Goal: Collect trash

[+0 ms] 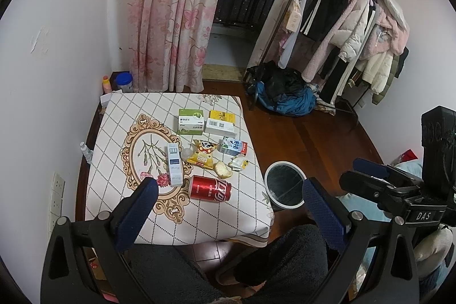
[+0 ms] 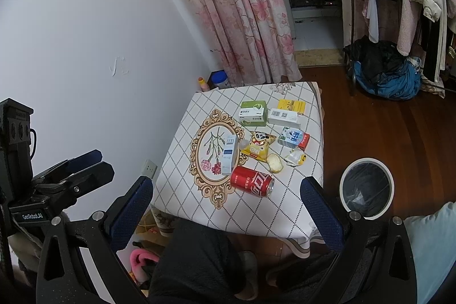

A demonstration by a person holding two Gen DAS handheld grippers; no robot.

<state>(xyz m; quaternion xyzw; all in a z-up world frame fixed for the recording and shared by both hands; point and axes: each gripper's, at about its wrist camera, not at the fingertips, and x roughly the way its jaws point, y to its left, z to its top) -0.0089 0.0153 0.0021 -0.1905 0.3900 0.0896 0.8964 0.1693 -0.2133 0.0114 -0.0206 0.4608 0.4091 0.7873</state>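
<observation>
— Looking down on a desk (image 1: 114, 150) under a checked cloth with a floral medallion. Left gripper (image 1: 228, 207) spread wide, nothing held. Right gripper (image 2: 226, 204) likewise wide apart and empty; seen from the left wrist camera at far right, hovering off the desk.

— And the trash?

— Clustered on the right half of the desk. Red can (image 1: 210, 189) lying on its side at the near edge of the cluster. Just beyond it, a piece of bread (image 1: 223, 169), touching a yellow snack bag (image 1: 203, 154). Crumpled wrapper (image 1: 238, 163) right of the bread. Tall blue-and-white box (image 1: 174, 165) lying flat, left of the snack bag.

— Farther back?

— Milk carton (image 1: 231, 146) right of the snack bag; green box (image 1: 191, 121) and white box (image 1: 221, 126) side by side at the far end, with a yellow box (image 1: 221, 116) behind the white one.

— Somewhere to put it?

— Round white-rimmed bin (image 1: 285, 188) with a dark liner, standing on the wooden floor just right of the desk's near corner.
</observation>
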